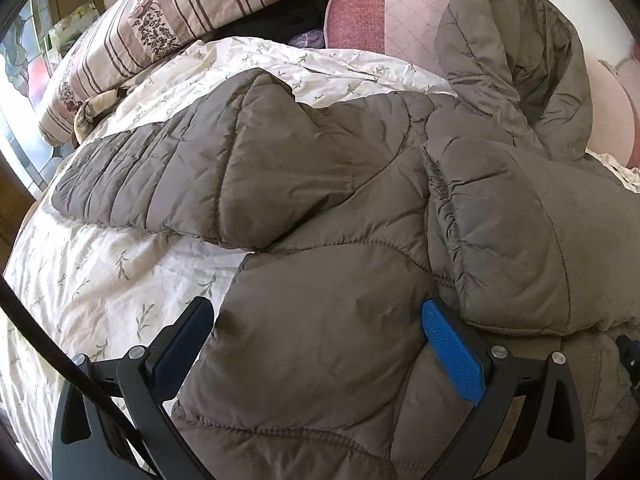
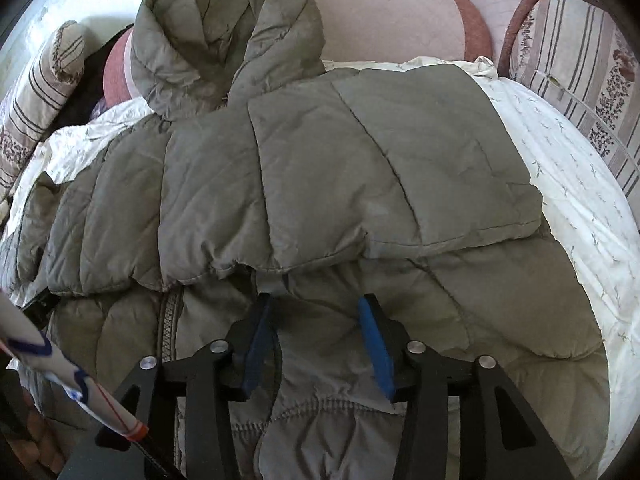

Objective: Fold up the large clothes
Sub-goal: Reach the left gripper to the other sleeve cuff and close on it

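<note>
A large grey-brown quilted hooded jacket (image 1: 320,184) lies spread on the bed. Its hood (image 1: 516,52) leans on the pink headboard. One sleeve (image 1: 168,172) stretches left across the quilt; the other sleeve (image 1: 516,240) is folded over the body. My left gripper (image 1: 316,316) is open, its jaws straddling the jacket's lower hem edge. In the right wrist view the jacket (image 2: 320,168) fills the frame with the folded sleeve (image 2: 400,184) across it. My right gripper (image 2: 316,308) is open, with jacket fabric between its blue pads (image 2: 376,344).
A white leaf-print quilt (image 1: 100,280) covers the bed. Striped floral pillows lie at the back left (image 1: 160,28) and at the far right (image 2: 580,80). A pink padded headboard (image 2: 380,16) stands behind. A stained-glass window (image 1: 20,64) is at the left.
</note>
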Demonstrator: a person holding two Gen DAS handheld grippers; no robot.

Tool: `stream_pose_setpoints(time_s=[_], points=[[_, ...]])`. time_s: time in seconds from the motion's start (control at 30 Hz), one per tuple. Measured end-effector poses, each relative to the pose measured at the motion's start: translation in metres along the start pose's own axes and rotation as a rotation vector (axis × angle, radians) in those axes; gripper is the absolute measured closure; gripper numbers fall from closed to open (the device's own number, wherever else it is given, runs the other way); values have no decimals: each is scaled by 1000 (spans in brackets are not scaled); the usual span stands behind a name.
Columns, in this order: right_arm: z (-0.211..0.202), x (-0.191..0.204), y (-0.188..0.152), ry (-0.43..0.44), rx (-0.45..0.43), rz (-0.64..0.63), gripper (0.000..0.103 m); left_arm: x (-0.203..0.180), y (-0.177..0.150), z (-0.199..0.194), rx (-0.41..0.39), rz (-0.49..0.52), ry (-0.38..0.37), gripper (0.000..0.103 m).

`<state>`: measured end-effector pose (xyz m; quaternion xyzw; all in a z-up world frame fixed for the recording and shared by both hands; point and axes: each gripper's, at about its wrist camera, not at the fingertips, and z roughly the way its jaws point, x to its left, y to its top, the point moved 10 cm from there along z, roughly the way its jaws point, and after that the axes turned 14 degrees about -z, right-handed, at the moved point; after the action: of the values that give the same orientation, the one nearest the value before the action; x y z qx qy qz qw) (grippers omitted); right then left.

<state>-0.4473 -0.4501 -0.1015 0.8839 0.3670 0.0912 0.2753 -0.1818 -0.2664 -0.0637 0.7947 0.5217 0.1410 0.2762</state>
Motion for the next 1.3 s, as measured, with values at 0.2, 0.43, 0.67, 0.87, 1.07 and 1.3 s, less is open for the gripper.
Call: stream_pose_setpoints(time_s=[0.2, 0.43, 0.67, 0.87, 1.07, 1.3], points=[[-9, 4, 4, -42, -24, -32, 52, -1, 0, -2, -14, 9, 3, 0], [-27, 29, 16, -21, -106, -124, 52, 0, 8, -17, -60, -10, -37, 0], [-6, 41, 3, -29, -30, -181, 48, 40, 46, -26, -70, -143, -93, 0], [0, 44, 1, -44, -23, -218, 42, 135, 84, -12, -75, -354, -39, 0], [1, 44, 1, -52, -24, -237, 41, 230, 103, 4, -74, -557, 0, 0], [0, 45, -1, -51, -23, -241, 40, 298, 117, 16, -86, -715, -138, 15]])
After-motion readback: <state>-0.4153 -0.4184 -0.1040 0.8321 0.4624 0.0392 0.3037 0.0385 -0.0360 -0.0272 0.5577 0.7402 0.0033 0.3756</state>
